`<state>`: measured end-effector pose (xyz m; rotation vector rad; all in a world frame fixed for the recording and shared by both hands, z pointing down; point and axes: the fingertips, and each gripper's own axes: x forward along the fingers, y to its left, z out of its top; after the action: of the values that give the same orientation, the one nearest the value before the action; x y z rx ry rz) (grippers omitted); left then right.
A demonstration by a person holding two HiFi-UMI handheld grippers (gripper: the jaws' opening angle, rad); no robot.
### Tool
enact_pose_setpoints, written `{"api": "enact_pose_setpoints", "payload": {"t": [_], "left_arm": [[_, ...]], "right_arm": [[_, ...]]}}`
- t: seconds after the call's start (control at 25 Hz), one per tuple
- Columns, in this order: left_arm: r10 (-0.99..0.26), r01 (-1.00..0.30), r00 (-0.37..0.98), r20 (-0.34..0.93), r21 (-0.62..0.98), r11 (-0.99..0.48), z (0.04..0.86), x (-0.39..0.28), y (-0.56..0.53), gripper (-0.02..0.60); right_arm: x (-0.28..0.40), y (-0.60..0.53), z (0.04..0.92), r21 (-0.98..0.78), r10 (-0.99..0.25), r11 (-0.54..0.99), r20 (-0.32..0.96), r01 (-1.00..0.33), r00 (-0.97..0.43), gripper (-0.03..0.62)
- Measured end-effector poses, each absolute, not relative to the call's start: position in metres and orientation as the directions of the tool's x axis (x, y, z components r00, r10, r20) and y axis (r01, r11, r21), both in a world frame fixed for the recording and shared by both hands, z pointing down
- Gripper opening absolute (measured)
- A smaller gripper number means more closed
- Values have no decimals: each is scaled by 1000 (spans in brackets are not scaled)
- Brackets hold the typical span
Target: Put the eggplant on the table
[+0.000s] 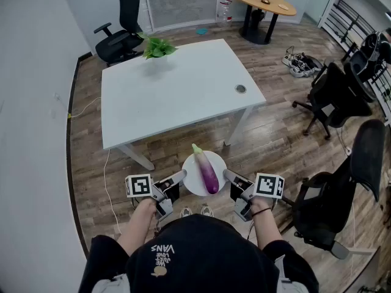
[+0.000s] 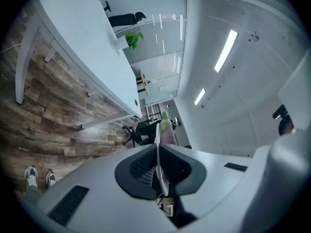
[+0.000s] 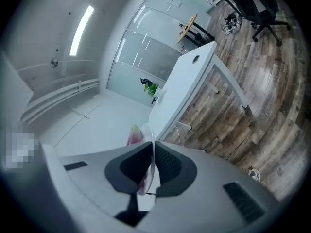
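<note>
One eggplant (image 1: 206,168) on one plate (image 1: 191,183), held off the bench (image 1: 177,90).
Left tongs (image 1: 181,175) and right tongs (image 1: 226,175) each pinch an opposite rim of the plate, lower centre of the head view. The single white bench above carries one potted plant (image 1: 157,46). In both gripper views the plate shows edge-on and hides most of the eggplant.

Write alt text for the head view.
A person holds a white plate with a purple eggplant lying on it, the left gripper and right gripper each clamped on its rim. A white table with a potted plant stands ahead.
</note>
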<state>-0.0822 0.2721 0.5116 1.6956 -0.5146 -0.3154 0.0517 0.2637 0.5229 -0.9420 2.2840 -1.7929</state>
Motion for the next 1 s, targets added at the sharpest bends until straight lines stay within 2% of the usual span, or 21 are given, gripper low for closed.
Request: {"api": "enact_pose_setpoints", "payload": {"t": [0.24,0.48,0.64,0.76,1.0], "left_arm": [[-499,-177,862,85,974,-140,514,-84,271,25],[-497,-222,860,114,961,-164,518,-86,270,25],[-497,-181,863,87,973,-145,514,-82,271,25],[-498,-222,860,114,961,-164,519,-86,268,25],[-502,-151,862,70,981,-124,515,-73,264,25]], "right_arm": [[56,262,525,-882,-512,142,323,-450,-796,32],[55,261,520,-891,-516,146,303,-430,-801,32],[53,261,520,-900,-520,140,287,-412,-805,32],[55,260,520,-900,-521,143,285,-411,-804,32],[64,252,526,-891,-521,137,307,-433,-796,32]]}}
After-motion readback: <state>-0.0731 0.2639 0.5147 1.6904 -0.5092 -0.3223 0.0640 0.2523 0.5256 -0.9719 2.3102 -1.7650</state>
